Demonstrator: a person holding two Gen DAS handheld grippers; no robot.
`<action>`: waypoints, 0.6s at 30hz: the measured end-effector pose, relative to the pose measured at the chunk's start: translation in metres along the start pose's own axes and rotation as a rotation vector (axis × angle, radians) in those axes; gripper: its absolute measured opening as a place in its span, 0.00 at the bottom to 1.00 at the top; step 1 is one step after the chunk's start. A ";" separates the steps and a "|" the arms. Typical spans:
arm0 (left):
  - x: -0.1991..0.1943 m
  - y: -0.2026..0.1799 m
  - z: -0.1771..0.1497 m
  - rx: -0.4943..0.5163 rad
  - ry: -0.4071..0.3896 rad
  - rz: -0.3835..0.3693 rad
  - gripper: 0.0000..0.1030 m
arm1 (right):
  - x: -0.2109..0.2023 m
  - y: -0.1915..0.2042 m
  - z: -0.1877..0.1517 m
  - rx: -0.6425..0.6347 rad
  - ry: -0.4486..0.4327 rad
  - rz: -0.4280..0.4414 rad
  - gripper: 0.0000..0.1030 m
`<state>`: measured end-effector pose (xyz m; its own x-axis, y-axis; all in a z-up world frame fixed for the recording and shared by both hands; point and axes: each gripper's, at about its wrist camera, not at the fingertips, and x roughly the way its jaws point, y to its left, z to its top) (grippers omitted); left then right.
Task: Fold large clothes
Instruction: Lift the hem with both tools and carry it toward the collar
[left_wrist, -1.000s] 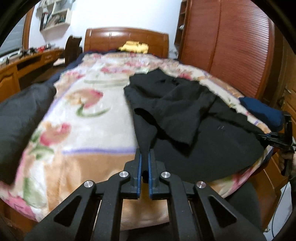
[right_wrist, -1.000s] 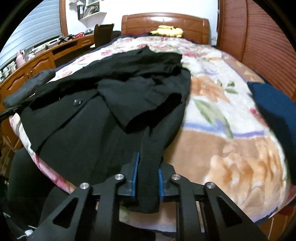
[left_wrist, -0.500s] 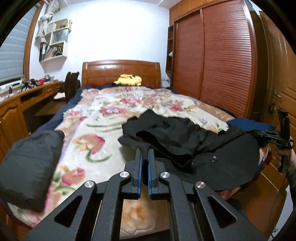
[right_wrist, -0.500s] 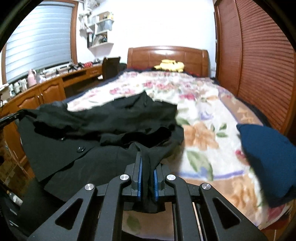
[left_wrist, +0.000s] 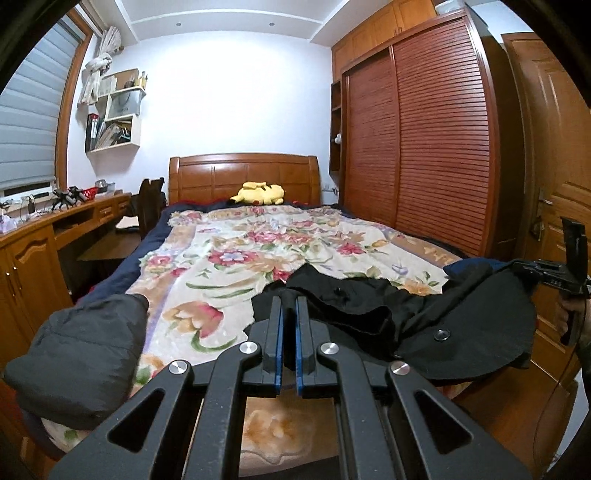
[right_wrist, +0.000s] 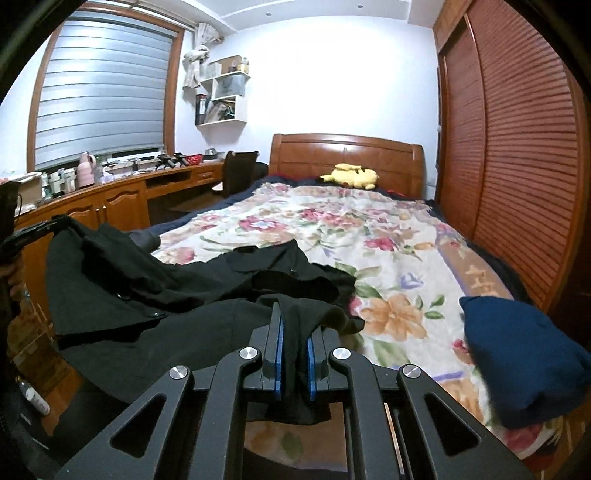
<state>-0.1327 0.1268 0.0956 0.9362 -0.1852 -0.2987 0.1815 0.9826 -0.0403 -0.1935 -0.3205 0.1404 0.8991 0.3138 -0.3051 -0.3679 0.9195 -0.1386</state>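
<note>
A large black coat (left_wrist: 424, 325) with buttons hangs between my two grippers above the foot of the bed, its far part resting on the floral blanket (left_wrist: 258, 254). My left gripper (left_wrist: 289, 302) is shut on one black corner of it. My right gripper (right_wrist: 294, 314) is shut on the other corner, with a fold of cloth hanging down between its blue pads. The coat (right_wrist: 177, 302) sags in loose folds in the right wrist view. The right gripper (left_wrist: 546, 275) also shows at the right edge of the left wrist view.
A grey padded garment (left_wrist: 81, 350) lies at the bed's left foot corner, a folded navy garment (right_wrist: 524, 358) at the right one. A yellow plush toy (left_wrist: 260, 194) sits by the headboard. A wooden desk (right_wrist: 110, 199) runs along the left, a slatted wardrobe (left_wrist: 424, 147) on the right.
Both grippers have risen and tilted up, lifting the coat's near edge off the bed. The view went from looking down on the blanket to looking across the room.
</note>
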 end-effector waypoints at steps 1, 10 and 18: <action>-0.003 0.001 0.002 0.000 -0.009 0.000 0.05 | -0.003 0.000 0.001 -0.004 -0.005 0.002 0.09; -0.032 0.005 0.022 0.006 -0.090 0.016 0.05 | -0.027 0.000 0.016 -0.027 -0.105 -0.005 0.09; 0.004 0.016 0.029 0.005 -0.059 0.049 0.05 | -0.006 -0.009 0.022 -0.040 -0.120 -0.005 0.09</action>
<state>-0.1177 0.1411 0.1214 0.9599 -0.1378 -0.2439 0.1365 0.9904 -0.0226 -0.1905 -0.3253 0.1644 0.9222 0.3371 -0.1894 -0.3699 0.9119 -0.1777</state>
